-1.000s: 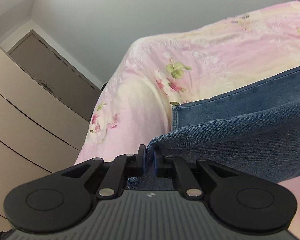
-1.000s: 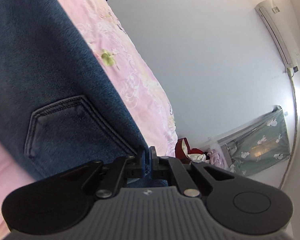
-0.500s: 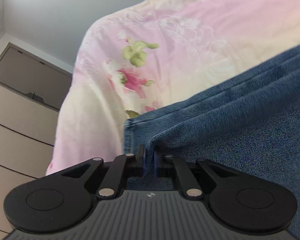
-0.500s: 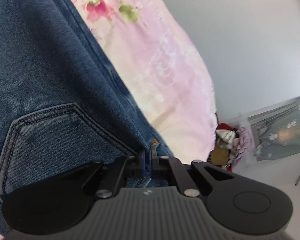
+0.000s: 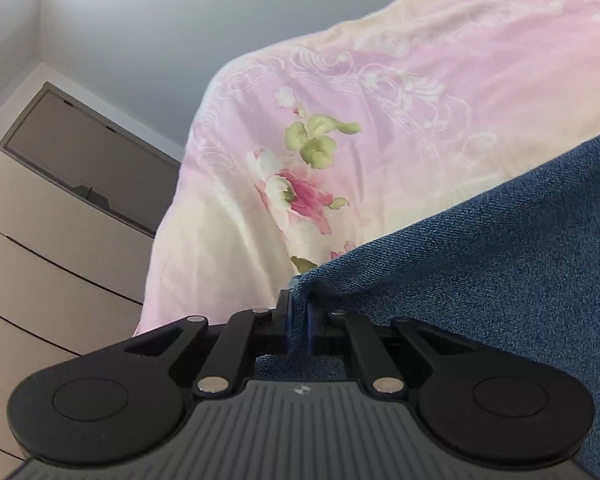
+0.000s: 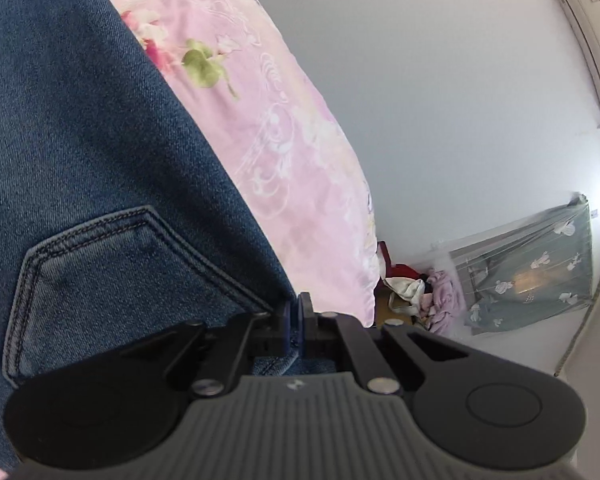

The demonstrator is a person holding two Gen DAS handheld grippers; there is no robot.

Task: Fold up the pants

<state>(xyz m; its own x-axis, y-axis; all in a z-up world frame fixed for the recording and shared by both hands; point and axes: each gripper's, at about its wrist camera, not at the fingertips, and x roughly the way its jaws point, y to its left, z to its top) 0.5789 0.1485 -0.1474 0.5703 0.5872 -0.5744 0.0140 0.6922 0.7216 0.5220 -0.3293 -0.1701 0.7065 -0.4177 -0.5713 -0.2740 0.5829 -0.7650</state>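
Observation:
Blue denim pants [image 5: 500, 248] lie over a pink floral bedspread [image 5: 400, 100]. My left gripper [image 5: 299, 312] is shut on an edge of the denim, which spreads to the right. In the right wrist view the pants [image 6: 80, 140] fill the left side, with a stitched back pocket [image 6: 112, 280] showing. My right gripper [image 6: 296, 316] is shut on the denim edge near that pocket, next to the bedspread [image 6: 284, 152].
Beige drawers and a grey cabinet door [image 5: 88, 160] stand left of the bed. A pile of clothes [image 6: 424, 292] and a grey-green patterned cloth [image 6: 532, 272] lie beyond the bed's right side. An air conditioner [image 6: 588, 28] hangs on the wall.
Both grippers have stayed shut on the denim while the views swung. The folded lower layer of denim seen earlier in the left view is now out of sight.

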